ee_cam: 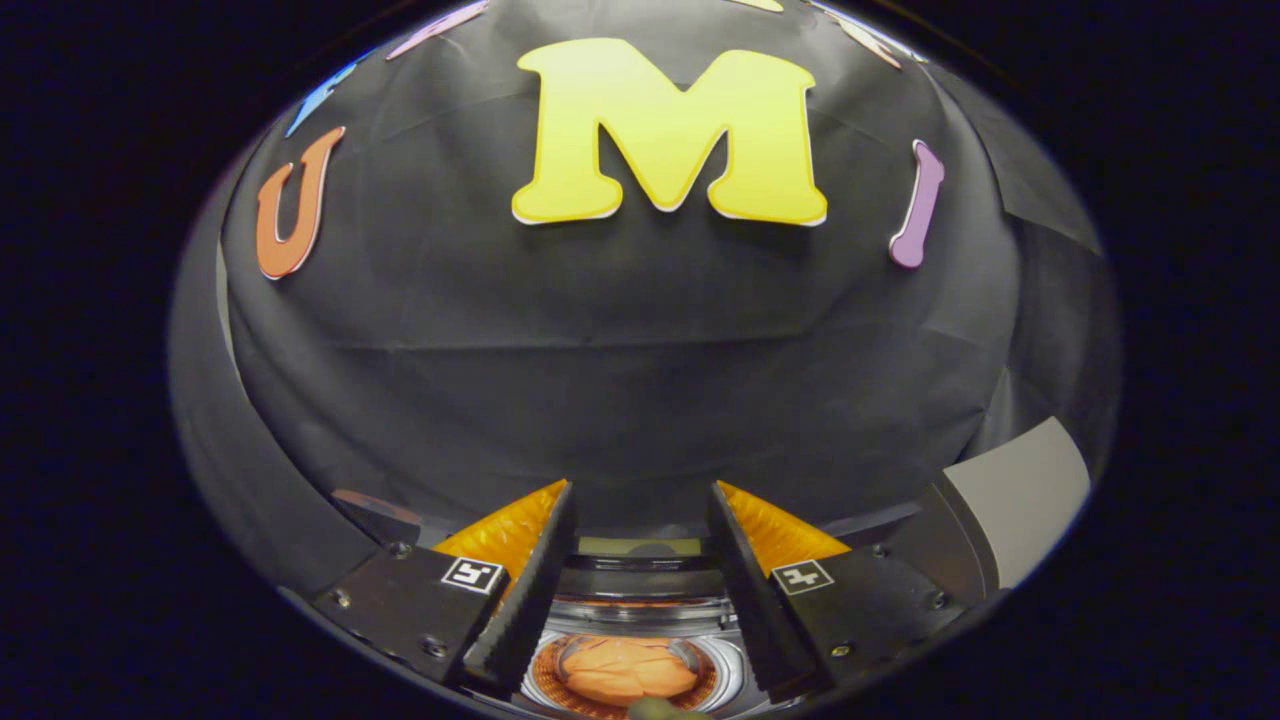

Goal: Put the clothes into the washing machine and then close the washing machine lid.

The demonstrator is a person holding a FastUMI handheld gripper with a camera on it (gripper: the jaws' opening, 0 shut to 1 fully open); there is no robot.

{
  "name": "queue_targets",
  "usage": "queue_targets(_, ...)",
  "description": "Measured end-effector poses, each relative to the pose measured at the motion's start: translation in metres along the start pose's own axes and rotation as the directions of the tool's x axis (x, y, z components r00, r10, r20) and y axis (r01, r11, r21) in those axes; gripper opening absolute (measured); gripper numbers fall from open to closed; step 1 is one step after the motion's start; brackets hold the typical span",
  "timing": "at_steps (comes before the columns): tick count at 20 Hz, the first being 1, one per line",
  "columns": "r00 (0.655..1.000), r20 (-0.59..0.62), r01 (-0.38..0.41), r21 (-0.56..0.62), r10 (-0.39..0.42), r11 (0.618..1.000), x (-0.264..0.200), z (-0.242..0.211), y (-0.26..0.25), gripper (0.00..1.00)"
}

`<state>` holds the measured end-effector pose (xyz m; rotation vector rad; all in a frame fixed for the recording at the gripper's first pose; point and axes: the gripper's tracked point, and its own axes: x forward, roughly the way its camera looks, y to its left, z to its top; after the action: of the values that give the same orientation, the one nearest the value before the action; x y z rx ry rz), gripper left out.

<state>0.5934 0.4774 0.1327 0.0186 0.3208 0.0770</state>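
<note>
Gripper view: tongs (640,585) parted wide, nothing held between the fingers. Directly below and between the fingertips sits the washing machine (640,620), seen from above, its round drum opening framed by a pale rim. Orange clothes (622,670) lie bunched inside the drum, roughly centred, apart from both fingers. A small dull-green bit (655,710) shows nearest of all, just under the clothes; cannot tell what it is. Just beyond the drum, between the fingertips, a dark band with a pale strip (640,546) on top; probably the raised lid or back panel, not sure which. Off past the right finger, a grey slanted panel (1020,490), well apart from the machine. Black cloth wall beyond everything.

Judgement: clothes look already in, so the step in hand is most likely closing the lid. To do it well: first check no fabric hangs over the rim; then reach past the drum to the lid's free edge, take it or push it with one finger flat, and bring it down in its hinge arc, slow at the end, keeping the fingers out of the opening.
</note>
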Motion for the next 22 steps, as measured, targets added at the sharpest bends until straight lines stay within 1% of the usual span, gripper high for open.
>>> queue_targets(11,0.995,0.091,-0.037,-0.033,0.040,0.999,-0.008,0.000,0.002,0.83)
queue_targets(22,0.992,0.108,-0.063,-0.041,0.067,0.997,-0.015,-0.008,0.001,0.83)
